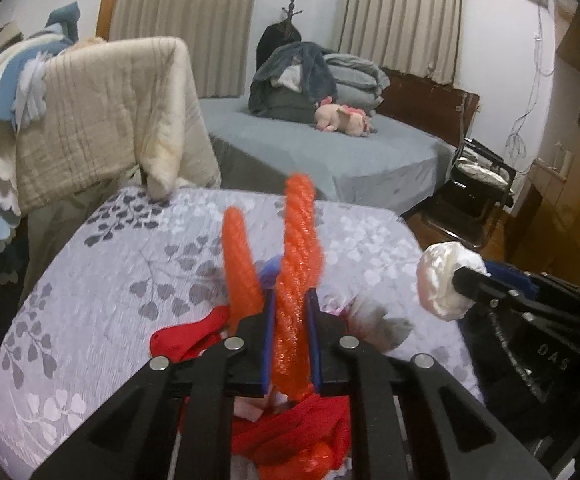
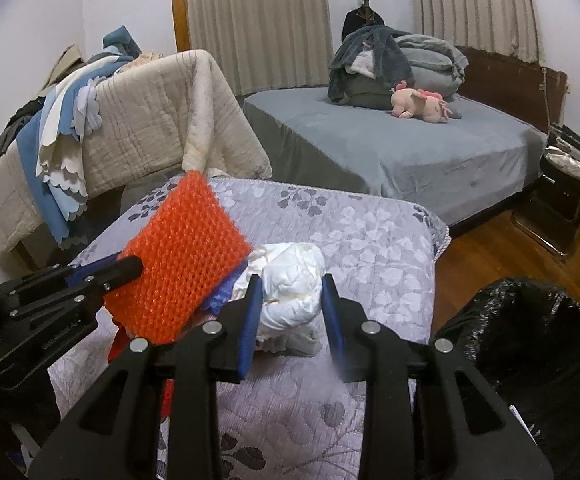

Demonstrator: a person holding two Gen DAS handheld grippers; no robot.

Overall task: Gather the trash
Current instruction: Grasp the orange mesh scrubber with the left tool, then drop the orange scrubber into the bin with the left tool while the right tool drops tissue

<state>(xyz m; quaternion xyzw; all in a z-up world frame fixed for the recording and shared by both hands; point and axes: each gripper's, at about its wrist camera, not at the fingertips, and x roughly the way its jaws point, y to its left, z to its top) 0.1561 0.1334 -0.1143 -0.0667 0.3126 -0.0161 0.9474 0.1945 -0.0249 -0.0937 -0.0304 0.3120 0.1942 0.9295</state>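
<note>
My left gripper (image 1: 292, 308) is shut on an orange foam net sleeve (image 1: 298, 256), held upright above the lilac floral bedspread (image 1: 90, 280). It shows as a flat orange mesh piece in the right wrist view (image 2: 182, 256). My right gripper (image 2: 292, 300) is shut on a crumpled white paper wad (image 2: 290, 284), lifted just above the bedspread (image 2: 370, 248). The wad also shows at the right of the left wrist view (image 1: 442, 280). Red wrapping (image 1: 186, 336) and other scraps lie under my left gripper. A bin lined with a black bag (image 2: 530, 344) stands at the right.
A beige quilt (image 2: 162, 120) and blue cloths hang over furniture at the left. A grey bed (image 2: 390, 148) with folded blankets and a pink plush toy (image 2: 420, 106) stands behind. A black folding chair (image 2: 566, 184) stands on the wooden floor at the right.
</note>
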